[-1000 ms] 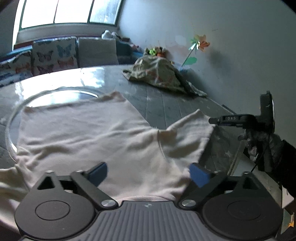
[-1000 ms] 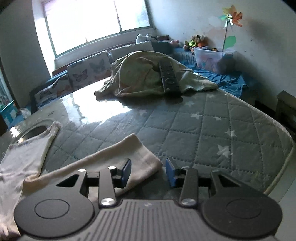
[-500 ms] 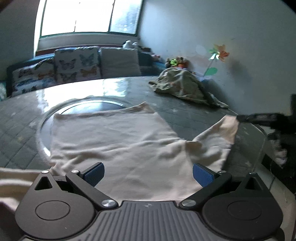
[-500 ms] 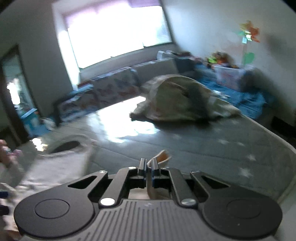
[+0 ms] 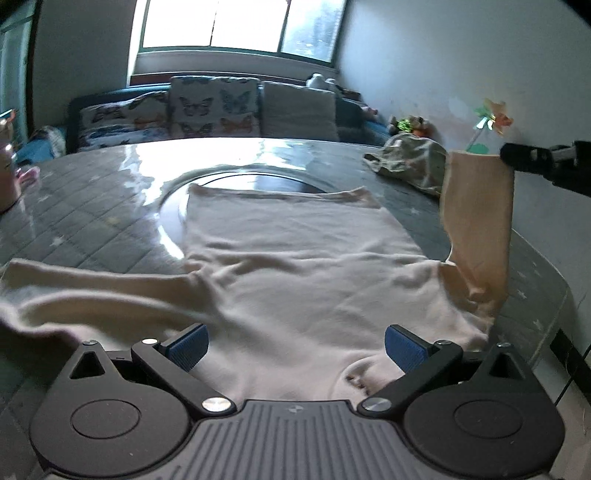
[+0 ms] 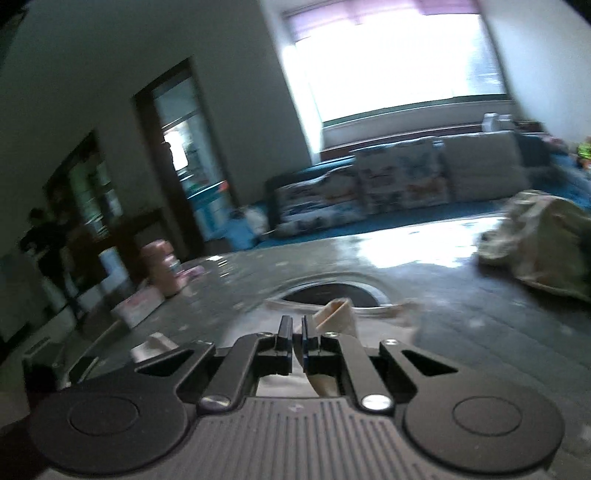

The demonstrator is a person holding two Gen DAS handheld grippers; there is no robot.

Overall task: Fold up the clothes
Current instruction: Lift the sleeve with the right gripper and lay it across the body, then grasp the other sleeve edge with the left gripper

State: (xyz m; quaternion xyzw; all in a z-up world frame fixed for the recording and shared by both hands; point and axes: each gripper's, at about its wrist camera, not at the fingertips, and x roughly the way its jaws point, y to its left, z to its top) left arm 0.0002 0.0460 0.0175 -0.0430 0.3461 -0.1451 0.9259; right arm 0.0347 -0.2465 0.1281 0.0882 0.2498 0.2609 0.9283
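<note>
The left gripper (image 5: 293,341) stands with its jaws spread wide and nothing between them; its blue pads (image 5: 186,341) hover just above the neck end of a cream long-sleeved shirt (image 5: 295,258). The shirt lies face-down-flat on the quilted grey mattress (image 5: 92,218), its body running straight ahead of the jaws toward the far hem. To the left of the jaws one sleeve (image 5: 92,291) trails out across the mattress. To the right of the jaws the other sleeve (image 5: 476,221) rises steeply off the bed, its cuff pinched at the top by the right gripper (image 5: 517,158), seen from the left wrist as a dark bar coming in from the edge.

From the right wrist view, which is blurred, the right gripper (image 6: 294,345) has its jaws pressed together on that cuff, a fold of cream cloth (image 6: 338,314) sticking out just beyond the fingertips. Farther ahead of the left jaws and to the right, a crumpled patterned garment (image 5: 410,162) lies near the wall, and butterfly-print cushions (image 5: 214,109) line the far side under the window (image 5: 240,24).
</note>
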